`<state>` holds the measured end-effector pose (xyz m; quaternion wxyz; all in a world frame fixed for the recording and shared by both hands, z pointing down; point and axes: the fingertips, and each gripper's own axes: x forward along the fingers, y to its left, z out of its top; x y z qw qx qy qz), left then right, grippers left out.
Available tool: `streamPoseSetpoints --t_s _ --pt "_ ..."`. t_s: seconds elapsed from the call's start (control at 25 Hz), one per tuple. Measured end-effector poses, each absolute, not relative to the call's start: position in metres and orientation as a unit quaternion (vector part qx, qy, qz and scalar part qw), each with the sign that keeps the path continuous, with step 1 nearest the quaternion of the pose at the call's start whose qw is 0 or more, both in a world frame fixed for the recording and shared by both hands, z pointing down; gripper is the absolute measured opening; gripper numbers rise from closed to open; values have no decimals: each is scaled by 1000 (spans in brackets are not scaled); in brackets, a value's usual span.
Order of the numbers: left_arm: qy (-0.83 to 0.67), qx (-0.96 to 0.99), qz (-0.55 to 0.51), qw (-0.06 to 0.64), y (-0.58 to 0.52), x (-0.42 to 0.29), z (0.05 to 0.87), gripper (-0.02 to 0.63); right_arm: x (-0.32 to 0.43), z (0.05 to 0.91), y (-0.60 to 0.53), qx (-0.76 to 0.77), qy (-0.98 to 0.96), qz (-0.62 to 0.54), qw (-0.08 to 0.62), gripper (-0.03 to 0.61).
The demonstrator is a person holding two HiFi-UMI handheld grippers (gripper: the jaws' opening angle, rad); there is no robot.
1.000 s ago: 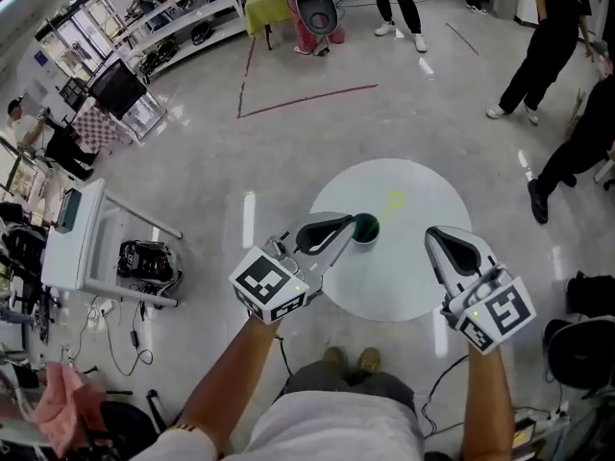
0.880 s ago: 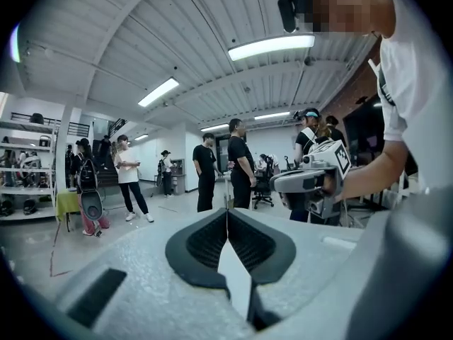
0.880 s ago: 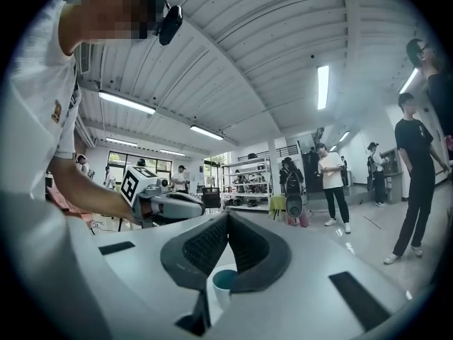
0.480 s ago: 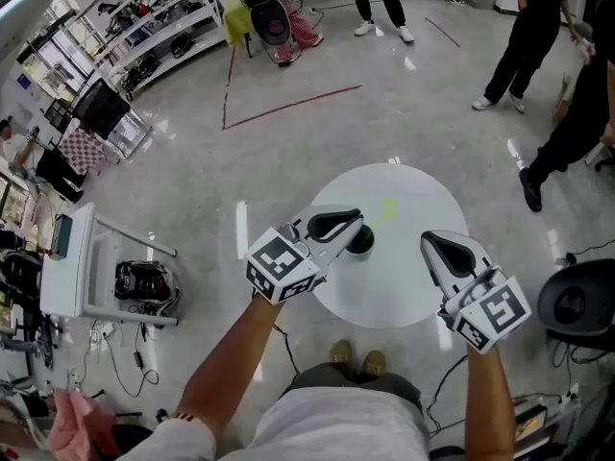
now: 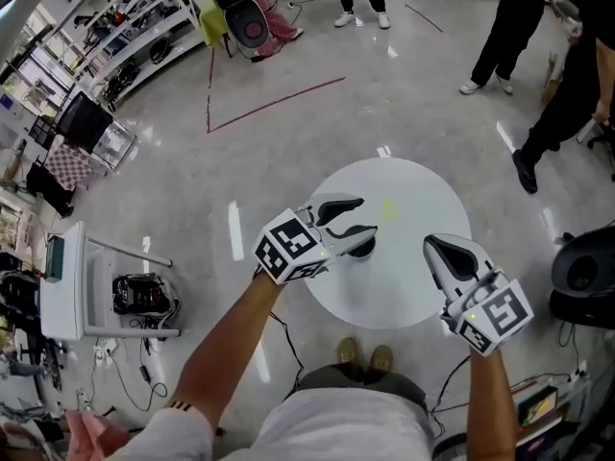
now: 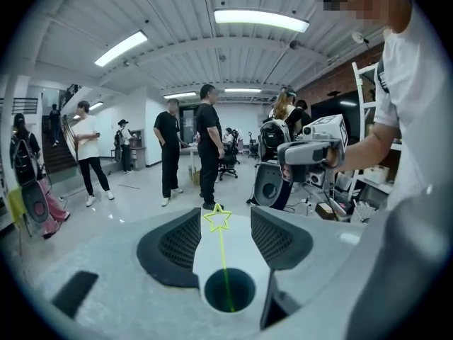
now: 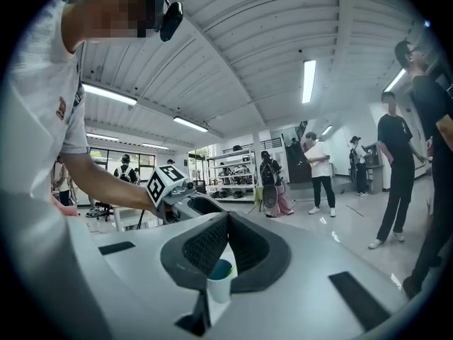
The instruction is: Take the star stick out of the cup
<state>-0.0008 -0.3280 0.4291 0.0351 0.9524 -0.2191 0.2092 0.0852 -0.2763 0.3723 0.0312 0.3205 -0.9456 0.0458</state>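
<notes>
A white cup (image 6: 229, 290) with a dark teal inside stands on the round white table (image 5: 423, 200). A thin yellow-green star stick (image 6: 220, 243) rises out of it, and its star (image 5: 388, 208) leans toward the table's far side. My left gripper (image 6: 225, 213) reaches over the cup (image 5: 363, 249). Its jaws are opening, with the stick between them and neither pad touching it. My right gripper (image 5: 431, 245) hangs shut and empty over the table's right side. In the right gripper view its closed jaws (image 7: 227, 219) point at the cup (image 7: 219, 281).
The small table stands on a glossy grey floor (image 5: 288, 152). Several people (image 6: 207, 147) stand a few steps off. A rolling chair (image 5: 581, 277) is at the right, and a white cart (image 5: 62, 281) with cables is at the left.
The left gripper's jaws were closed together beside the cup; now they stand apart over it. The left gripper has also turned and shifted slightly right. The right gripper has kept its place.
</notes>
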Motion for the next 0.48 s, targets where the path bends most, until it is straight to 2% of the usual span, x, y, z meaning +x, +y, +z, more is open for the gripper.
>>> streamPoseSetpoints --t_s 0.24,0.48 --pt "-149 958 234 70 -342 3 458 277 83 382 -278 339 -938 61 41 11" --pt "-95 955 268 83 -349 9 491 291 86 398 -273 355 -931 67 61 11"
